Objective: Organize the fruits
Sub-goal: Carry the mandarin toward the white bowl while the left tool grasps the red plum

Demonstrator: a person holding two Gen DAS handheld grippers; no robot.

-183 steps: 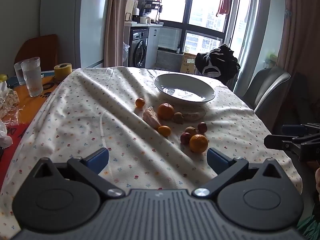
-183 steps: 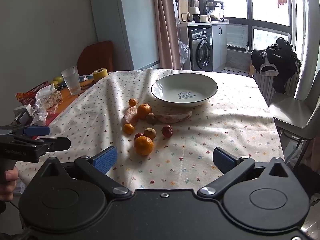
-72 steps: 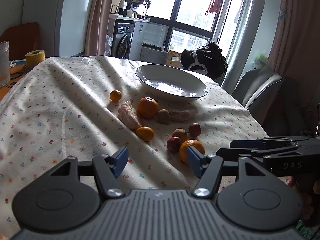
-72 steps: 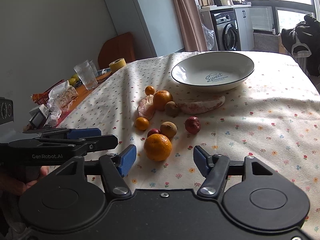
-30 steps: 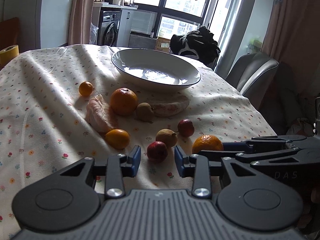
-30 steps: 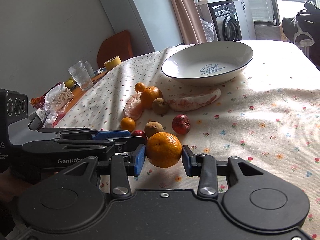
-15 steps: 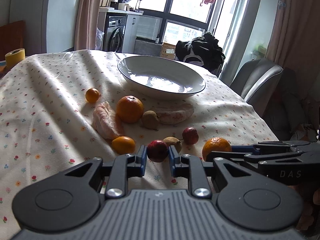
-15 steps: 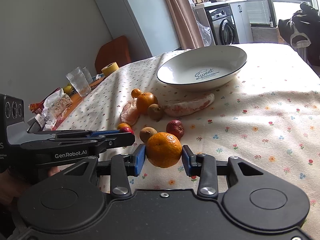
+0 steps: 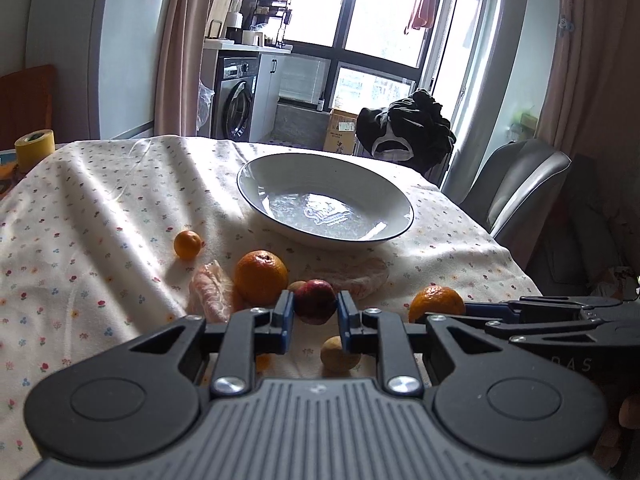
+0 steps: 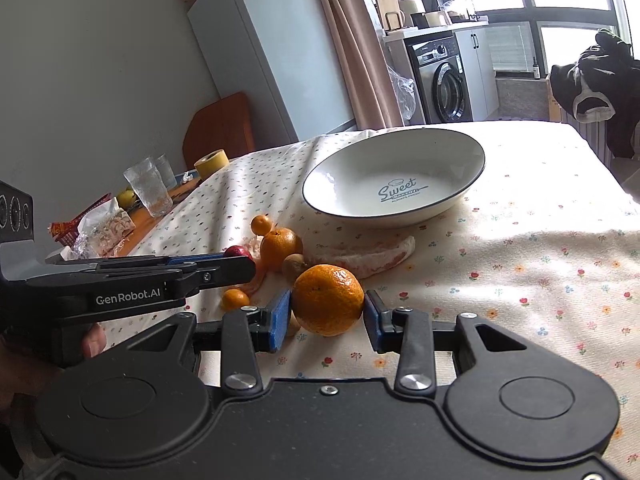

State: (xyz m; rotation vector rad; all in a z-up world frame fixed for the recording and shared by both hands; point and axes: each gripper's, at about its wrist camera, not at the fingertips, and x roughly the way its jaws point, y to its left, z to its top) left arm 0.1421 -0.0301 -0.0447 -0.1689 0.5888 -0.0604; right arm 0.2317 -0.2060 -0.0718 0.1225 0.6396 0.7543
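Gripping: left gripper (image 9: 316, 314) jaws clamping small red fruit (image 9: 315, 301); right gripper (image 10: 326, 320) jaws squeezing soft, light orange (image 10: 328, 299) at widest sides.

I've closed my left gripper (image 9: 316, 316) on the red fruit (image 9: 315, 301) and my right gripper (image 10: 326, 320) on the orange (image 10: 328, 299), lifting both off the tablecloth (image 10: 520, 272).

Left gripper (image 9: 316, 314): blue pads clamped on a small dark-red fruit (image 9: 315, 301), held level, clear of the cloth. Right gripper (image 10: 326, 320): pads pinching a mandarin (image 10: 328, 299) at both sides, also lifted. In the right wrist view, the left one sits at 9 o'clock, a hand (image 10: 94, 340) on its grip. Both point toward 12.
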